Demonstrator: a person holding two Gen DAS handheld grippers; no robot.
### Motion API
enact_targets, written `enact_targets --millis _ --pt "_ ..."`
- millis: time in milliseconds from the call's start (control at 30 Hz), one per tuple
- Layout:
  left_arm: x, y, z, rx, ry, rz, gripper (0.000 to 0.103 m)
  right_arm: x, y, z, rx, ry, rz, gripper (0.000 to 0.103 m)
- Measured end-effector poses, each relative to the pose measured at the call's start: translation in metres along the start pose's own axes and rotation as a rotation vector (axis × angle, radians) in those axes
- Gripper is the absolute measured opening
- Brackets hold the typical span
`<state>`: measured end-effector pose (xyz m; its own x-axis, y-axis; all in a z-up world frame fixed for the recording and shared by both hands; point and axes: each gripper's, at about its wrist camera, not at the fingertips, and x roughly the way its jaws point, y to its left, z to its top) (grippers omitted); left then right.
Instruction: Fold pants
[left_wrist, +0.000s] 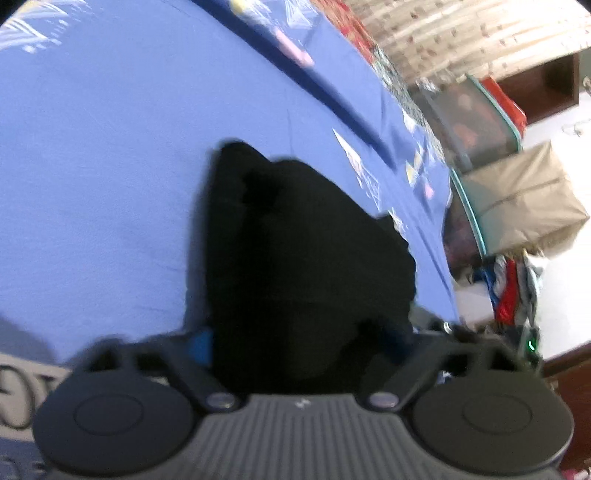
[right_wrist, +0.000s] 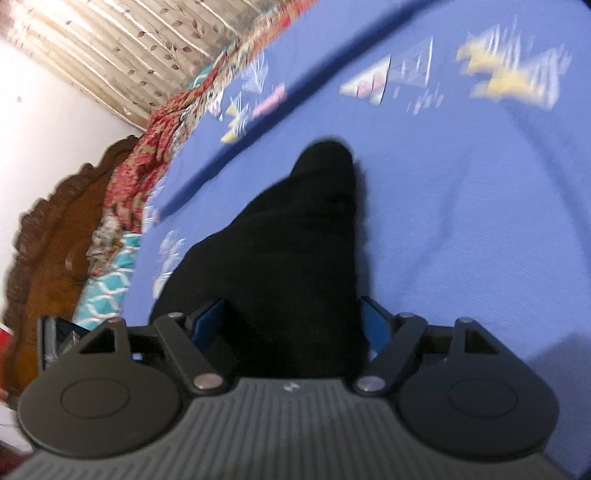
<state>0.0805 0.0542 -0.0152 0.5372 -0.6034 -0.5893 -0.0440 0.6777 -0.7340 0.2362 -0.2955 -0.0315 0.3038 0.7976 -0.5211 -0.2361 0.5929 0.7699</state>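
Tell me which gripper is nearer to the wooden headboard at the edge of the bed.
Right. The headboard shows just beside the right gripper; the left gripper view shows none, only boxes at the bed's other side.

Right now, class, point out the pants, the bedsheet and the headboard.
pants (left_wrist: 295, 240): left wrist view, middle of the black cloth.
bedsheet (right_wrist: 461, 221): right wrist view, plain blue area.
headboard (right_wrist: 48, 258): right wrist view, carved wooden face.

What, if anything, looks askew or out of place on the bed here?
Nothing stands out. The black pants lie bunched on the blue bedsheet, between the blue pads of the left gripper and right gripper. Both views are motion-blurred.
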Motion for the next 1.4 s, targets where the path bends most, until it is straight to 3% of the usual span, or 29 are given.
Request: enact_targets --millis 33,100,167,433,533,667,733,767,800,900,1067,1233,1400 --pt "0.001 -0.004 -0.001 0.026 -0.005 0.025 0.062 0.007 0.001 0.001 0.027 0.022 0.044 0.056" --pt "-0.003 -0.013 0.004 0.063 -0.010 0.045 0.043 0.010 0.011 0.003 0.044 0.024 0.050 0.044" --pt "-0.016 -0.025 0.014 0.092 -0.034 0.024 0.036 0.002 0.028 0.009 0.015 -0.005 0.096 0.039" --pt "-0.050 -0.083 0.074 0.319 -0.270 0.005 0.036 -0.030 0.110 0.055 -0.291 -0.264 0.169 0.037" --pt "-0.034 -0.077 0.095 0.315 -0.287 0.030 0.036 -0.015 0.109 0.072 -0.290 -0.290 0.152 0.037" --pt "0.013 -0.039 0.109 0.224 -0.207 0.146 0.036 0.034 0.083 0.076 -0.227 -0.217 0.048 0.037" --pt "0.036 -0.022 0.106 0.194 -0.152 0.224 0.037 0.061 0.065 0.071 -0.187 -0.145 -0.049 0.038" --pt "0.042 -0.016 0.101 0.196 -0.163 0.247 0.046 0.072 0.058 0.068 -0.166 -0.124 -0.110 0.041" --pt "0.042 -0.015 0.098 0.199 -0.183 0.241 0.049 0.074 0.051 0.065 -0.133 -0.129 -0.151 0.045" --pt "0.036 -0.027 0.096 0.203 -0.196 0.249 0.051 0.062 0.042 0.065 -0.024 -0.133 -0.128 0.052" --pt "0.005 -0.045 0.085 0.224 -0.243 0.266 0.057 0.022 0.068 0.053 -0.141 -0.215 -0.195 0.057" --pt "-0.039 -0.061 0.047 0.268 -0.288 0.266 0.058 -0.009 0.065 0.024 -0.140 -0.268 -0.195 0.058" --pt "-0.066 -0.074 0.001 0.320 -0.292 0.304 0.061 -0.017 0.072 -0.008 -0.130 -0.227 -0.209 0.058"
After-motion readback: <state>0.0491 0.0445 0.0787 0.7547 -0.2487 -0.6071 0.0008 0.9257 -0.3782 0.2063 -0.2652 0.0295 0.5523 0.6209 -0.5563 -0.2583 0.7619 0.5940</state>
